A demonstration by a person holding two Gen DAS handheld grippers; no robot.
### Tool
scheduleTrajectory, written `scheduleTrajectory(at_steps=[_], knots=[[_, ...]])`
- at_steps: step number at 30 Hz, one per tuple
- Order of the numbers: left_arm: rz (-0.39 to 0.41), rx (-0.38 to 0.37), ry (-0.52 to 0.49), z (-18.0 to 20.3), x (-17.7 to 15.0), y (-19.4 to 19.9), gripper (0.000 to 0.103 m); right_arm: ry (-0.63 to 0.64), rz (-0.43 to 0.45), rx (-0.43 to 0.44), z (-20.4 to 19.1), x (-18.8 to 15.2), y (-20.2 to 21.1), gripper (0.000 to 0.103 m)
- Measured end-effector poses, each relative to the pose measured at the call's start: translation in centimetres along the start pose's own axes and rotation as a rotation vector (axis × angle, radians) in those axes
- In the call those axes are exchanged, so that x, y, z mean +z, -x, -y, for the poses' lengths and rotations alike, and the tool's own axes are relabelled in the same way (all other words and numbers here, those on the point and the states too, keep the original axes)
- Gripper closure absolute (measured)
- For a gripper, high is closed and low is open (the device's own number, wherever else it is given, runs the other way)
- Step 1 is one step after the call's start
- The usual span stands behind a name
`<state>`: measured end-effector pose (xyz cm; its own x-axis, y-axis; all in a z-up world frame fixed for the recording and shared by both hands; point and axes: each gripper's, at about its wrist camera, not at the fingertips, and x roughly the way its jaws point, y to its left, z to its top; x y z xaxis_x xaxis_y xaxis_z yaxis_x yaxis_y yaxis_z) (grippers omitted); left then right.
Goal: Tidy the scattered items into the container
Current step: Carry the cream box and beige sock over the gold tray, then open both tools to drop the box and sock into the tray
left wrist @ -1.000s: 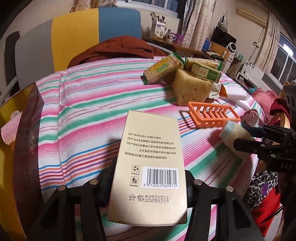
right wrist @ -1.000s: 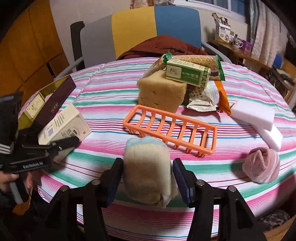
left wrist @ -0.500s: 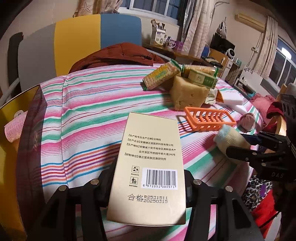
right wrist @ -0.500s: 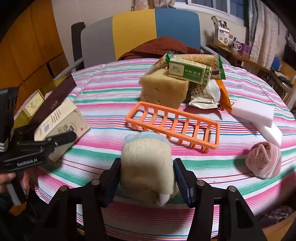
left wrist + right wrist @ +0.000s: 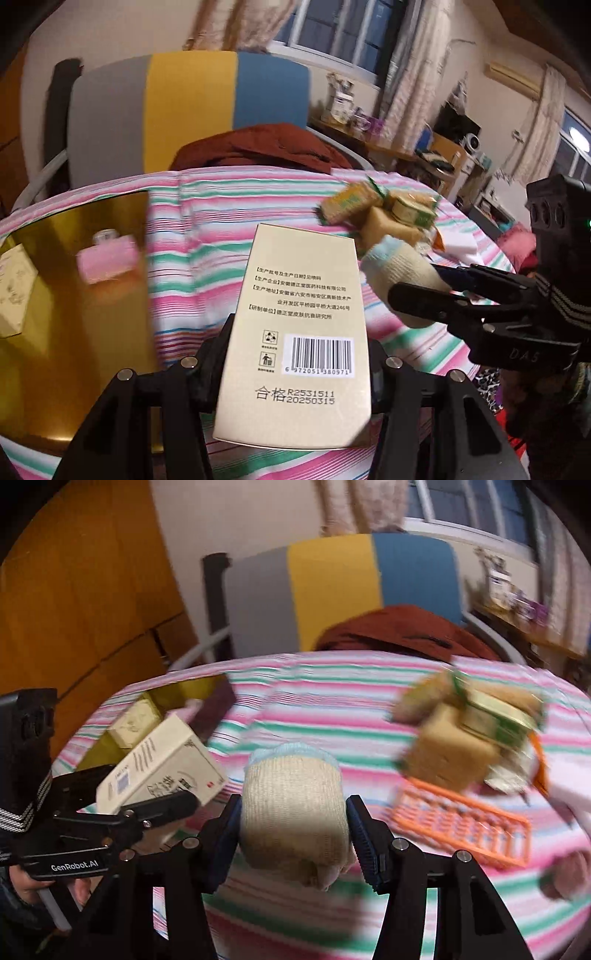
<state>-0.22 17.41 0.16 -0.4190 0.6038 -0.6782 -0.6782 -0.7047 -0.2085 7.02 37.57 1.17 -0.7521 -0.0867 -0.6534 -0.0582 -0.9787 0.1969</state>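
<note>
Both carrying toward gold container (image 5: 74, 258): left gripper (image 5: 295, 363) clamps beige carton (image 5: 299, 325), right gripper (image 5: 293, 834) clamps rolled sock (image 5: 293, 805); release only once inside its walls, one after another.

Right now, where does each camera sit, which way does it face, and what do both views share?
Left wrist: on the left gripper, facing across the striped table; its fingers clamp a beige box.
Right wrist: on the right gripper, clamping a rolled sock; a hand shows.
Shared: gold container, yellow sponge.
</note>
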Motion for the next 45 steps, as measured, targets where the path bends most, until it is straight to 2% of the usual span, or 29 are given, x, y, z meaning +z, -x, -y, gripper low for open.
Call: scheduleTrajectory(at_steps=[9,17,19,25,28,32,34,38,45], knots=[[0.031,0.185,0.108,-10.1,1.8,3.7,0.049,0.124,-0.012,0.149,-7.9,5.1,-5.5,0.046],[-0.048,0.263,0.209,-18.4,3.9,2.8,0.049,0.189,-0.067,0.193,-13.3,9.8,-11.5,0.046],[-0.085,0.247,0.249,-20.4,4.2,1.7,0.049,0.191,-0.089,0.182,-14.1,11.1,-13.2,0.046],[-0.141,0.273,0.271,-22.8,5.2,-1.0,0.048,0.18,-0.154,0.158,-15.2,14.2,-18.3,0.046],[-0.153,0.291,0.268,-23.7,5.5,-1.7,0.048,0.17,-0.179,0.157,-15.6,14.9,-20.0,0.046],[-0.168,0.305,0.316,-25.3,5.6,-2.7,0.048,0.154,-0.204,0.148,-16.0,15.5,-22.2,0.046],[-0.18,0.292,0.335,-25.8,5.4,-3.2,0.044,0.144,-0.221,0.154,-16.0,15.6,-23.0,0.046],[-0.174,0.303,0.319,-25.6,5.5,-3.5,0.039,0.101,-0.238,0.171,-15.5,15.5,-23.9,0.043],[-0.119,0.308,0.348,-25.6,5.1,-1.8,0.039,0.064,-0.185,0.21,-14.8,15.4,-22.3,0.043]])
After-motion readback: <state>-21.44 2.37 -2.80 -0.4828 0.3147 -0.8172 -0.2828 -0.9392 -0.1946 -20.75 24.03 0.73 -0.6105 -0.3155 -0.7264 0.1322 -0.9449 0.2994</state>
